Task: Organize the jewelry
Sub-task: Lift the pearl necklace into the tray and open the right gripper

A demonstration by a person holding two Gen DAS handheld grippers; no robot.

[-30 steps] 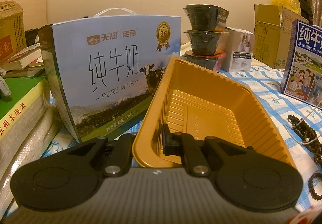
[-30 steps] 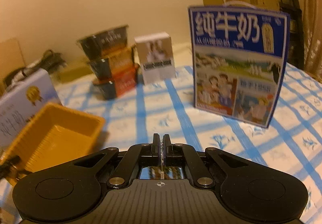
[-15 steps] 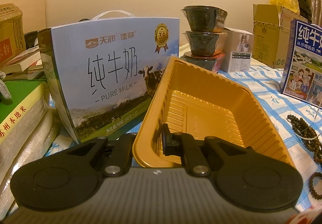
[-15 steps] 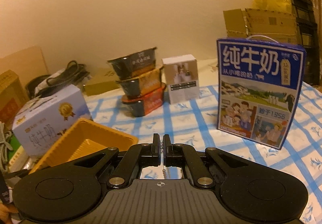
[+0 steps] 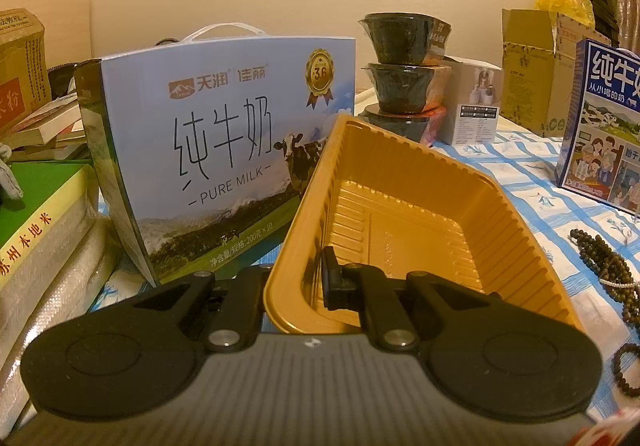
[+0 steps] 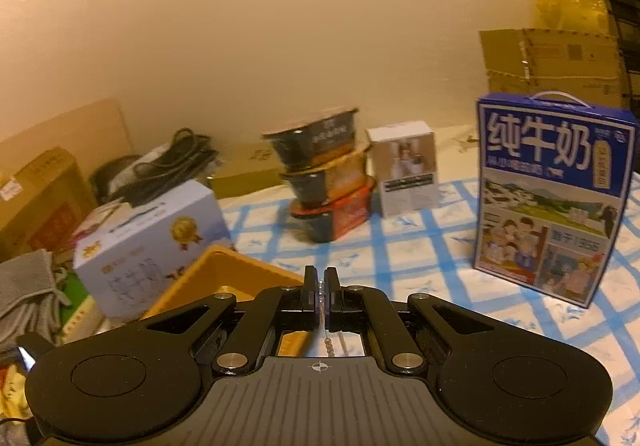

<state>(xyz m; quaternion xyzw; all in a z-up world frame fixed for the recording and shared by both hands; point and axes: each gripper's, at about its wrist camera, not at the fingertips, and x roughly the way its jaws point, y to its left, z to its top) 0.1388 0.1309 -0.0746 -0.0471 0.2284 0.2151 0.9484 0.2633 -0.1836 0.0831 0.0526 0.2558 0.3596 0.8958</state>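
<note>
**Left gripper clamped on tray wall, right gripper pinching a bead strand**

Left gripper [image 5: 316,280]: jaws closed on the near wall of the yellow tray [image 5: 404,213], one finger inside, one outside. Tray is tilted, its far end higher, and nothing is visible in it. It sits just in front of the light blue milk carton [image 5: 224,149].

Right gripper [image 6: 321,292]: jaws nearly touching, a thin bead strand [image 6: 329,344] pinched between the pads and hanging below them. It's held above the checked counter [image 6: 420,258], beside the tray's right edge.

Remaining jewelry: dark bead necklaces [image 5: 604,262] lie on the counter right of the tray, and a dark bead bracelet [image 5: 628,366] lies nearer the camera. The dark blue milk carton [image 6: 552,197] stands upright further right.
</note>
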